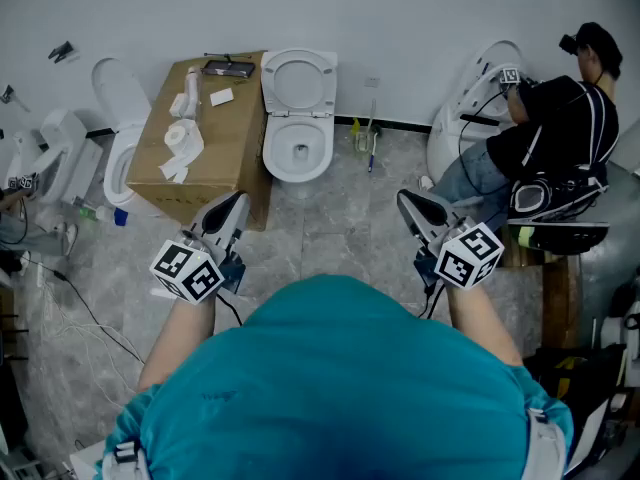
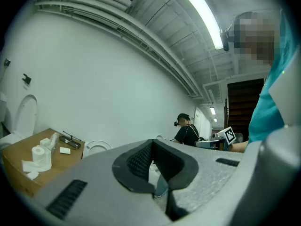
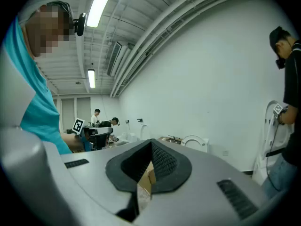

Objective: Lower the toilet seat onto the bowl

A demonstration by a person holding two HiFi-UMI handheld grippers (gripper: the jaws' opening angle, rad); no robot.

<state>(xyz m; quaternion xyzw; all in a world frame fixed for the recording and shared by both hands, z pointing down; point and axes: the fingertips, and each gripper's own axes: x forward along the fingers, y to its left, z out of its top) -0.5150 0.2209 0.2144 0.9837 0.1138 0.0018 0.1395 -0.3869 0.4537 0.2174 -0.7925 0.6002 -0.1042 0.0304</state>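
Brown cardboard box (image 1: 222,138) with paper roll (image 1: 183,136) against the wall (image 1: 420,18), person (image 1: 555,138) in black far right

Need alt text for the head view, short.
Seen from above, a person in a teal shirt holds the left gripper and right gripper toward a white toilet whose seat stands raised against the wall, neither touching it. A cardboard box with toilet paper rolls sits left of it; another person works at a second toilet on the right.

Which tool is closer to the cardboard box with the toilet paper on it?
Left. The left tool sits at the near corner of the cardboard box; the right tool is well off to its right, past the toilet.
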